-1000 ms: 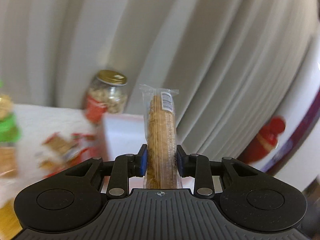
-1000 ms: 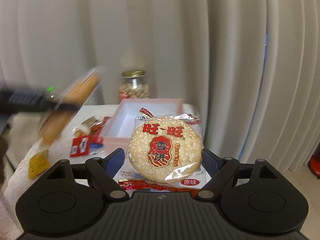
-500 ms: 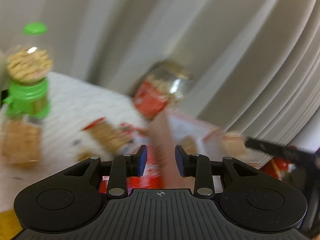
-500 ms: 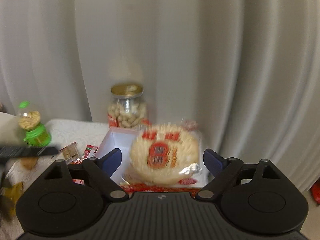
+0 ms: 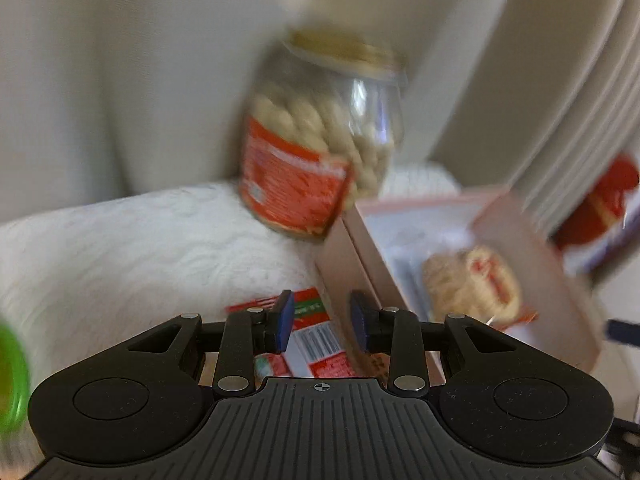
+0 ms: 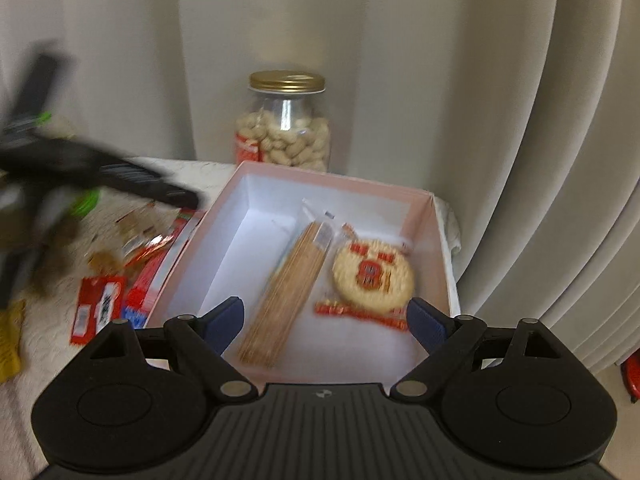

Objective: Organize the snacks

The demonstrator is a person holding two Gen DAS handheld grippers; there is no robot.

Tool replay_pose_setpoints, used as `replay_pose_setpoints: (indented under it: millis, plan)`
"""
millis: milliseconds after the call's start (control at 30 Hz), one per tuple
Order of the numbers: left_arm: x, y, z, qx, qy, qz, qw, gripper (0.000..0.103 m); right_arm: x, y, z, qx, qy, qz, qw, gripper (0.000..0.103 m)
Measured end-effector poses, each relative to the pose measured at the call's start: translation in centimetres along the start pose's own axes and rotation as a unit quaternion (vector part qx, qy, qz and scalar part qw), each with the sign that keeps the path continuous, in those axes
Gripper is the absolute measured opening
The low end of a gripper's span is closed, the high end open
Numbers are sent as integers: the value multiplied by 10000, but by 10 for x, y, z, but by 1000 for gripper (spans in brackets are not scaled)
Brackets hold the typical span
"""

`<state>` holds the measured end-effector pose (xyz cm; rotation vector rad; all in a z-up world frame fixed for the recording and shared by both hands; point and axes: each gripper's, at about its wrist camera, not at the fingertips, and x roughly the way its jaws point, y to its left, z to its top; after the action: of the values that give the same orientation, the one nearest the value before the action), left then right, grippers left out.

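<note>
A pink box [image 6: 336,179] with a white inside stands on the white cloth. In it lie a long wrapped biscuit stack [image 6: 288,284] and a round rice cracker [image 6: 372,276] in its red-printed wrapper, side by side. My right gripper [image 6: 324,316] hangs wide open over the box's near end, holding nothing. My left gripper [image 5: 322,320] is just outside the box's left wall [image 5: 344,268], above loose red snack packets [image 5: 316,336]. Its jaws are closing on a narrow gap with nothing between the pads. The left wrist view is blurred by motion.
A peanut jar [image 6: 286,124] with a gold lid stands behind the box against the curtain. Several loose packets [image 6: 100,308] lie on the cloth left of the box. A green-capped bottle [image 5: 10,380] and a yellow packet [image 6: 8,340] are farther left.
The left gripper let go of the biscuit stack, which now lies in the box, then swung left and down. The right gripper dropped the rice cracker into the box and opened wider.
</note>
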<state>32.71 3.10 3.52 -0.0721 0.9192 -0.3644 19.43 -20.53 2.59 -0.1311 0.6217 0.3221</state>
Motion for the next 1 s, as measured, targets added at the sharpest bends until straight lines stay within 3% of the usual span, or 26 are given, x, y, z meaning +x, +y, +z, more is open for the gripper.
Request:
replay_pose_setpoints:
  millis: [67, 133, 367, 500, 600, 700, 767, 800, 833, 900, 1000]
  plan:
    - [10, -4, -1, 289, 191, 76, 9994, 21, -8, -1, -7, -17, -17, 87, 10000, 89]
    - [8, -5, -7, 513, 216, 6, 9985, 21, -13, 0, -12, -63, -27, 159, 9998, 89]
    - [-30, -13, -56, 1387, 116, 201, 9901, 23, -12, 32, -17, -94, 228, 1059, 9941, 89]
    - [-57, 10, -72, 846, -48, 317, 9959, 24, -12, 64, -9, -381, 191, 1156, 9924, 89]
    - [-85, 32, -88, -9, -332, 281, 9991, 25, -16, 82, 5, -500, 158, 1072, 9929, 89]
    - [-121, 45, -114, -895, -767, 108, 9930, 25, -13, 99, 27, -778, 85, 865, 9932, 89]
    - [-139, 45, -134, -1105, -1060, 5, 9882, 25, -2, 118, 47, -1169, 31, 460, 9921, 88]
    - [-145, 43, -145, -1156, -1191, -85, 9861, 25, 5, 126, 56, -1365, 28, 275, 9903, 79]
    - [-149, 42, -153, -1204, -1249, -169, 9847, 25, 16, 137, 67, -1610, 82, 68, 9869, 58]
    - [-148, 42, -169, -1366, -1239, -356, 9822, 25, 45, 158, 90, -1951, 207, -455, 9795, 36]
    - [-146, 41, -188, -1370, -1194, -457, 9823, 25, 106, 183, 110, -2331, 683, -1087, 9639, 36]
